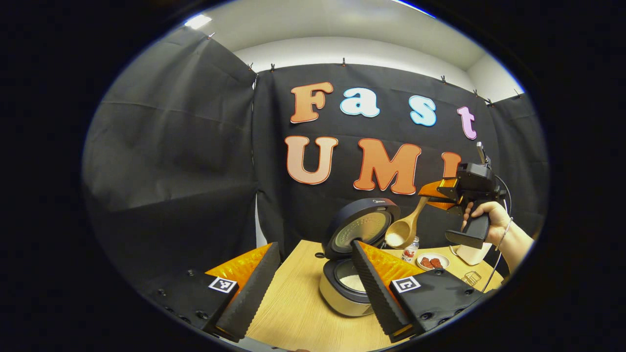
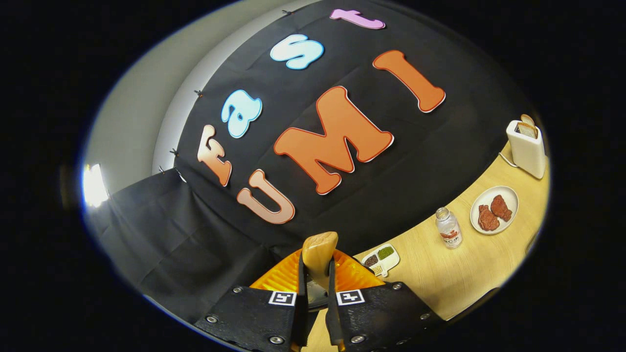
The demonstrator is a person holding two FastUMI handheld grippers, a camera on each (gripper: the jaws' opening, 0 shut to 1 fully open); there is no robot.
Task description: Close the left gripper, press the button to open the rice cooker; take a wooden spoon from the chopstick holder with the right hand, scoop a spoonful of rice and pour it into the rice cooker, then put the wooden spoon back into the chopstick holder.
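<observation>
The rice cooker (image 1: 337,296) stands on the wooden table with its lid (image 1: 362,226) raised and white rice in the pot. My left gripper (image 1: 314,249) is open in front of it, nothing between its fingers, one finger covering part of the pot. Above and right of the cooker, my right gripper (image 1: 425,194), held by a hand (image 1: 489,215), is shut on the handle of the wooden spoon (image 1: 402,231). The spoon's bowl hangs down beside the lid with something pale in it. In the right gripper view the spoon handle (image 2: 319,252) sticks up between my right gripper (image 2: 316,269) fingers.
A small bottle (image 2: 447,227), a plate of red pieces (image 2: 494,210), a white toaster (image 2: 527,146) and a little divided dish of grains (image 2: 381,258) stand on the table along the black cloth wall. A wire rack (image 1: 472,278) sits near the table's right edge.
</observation>
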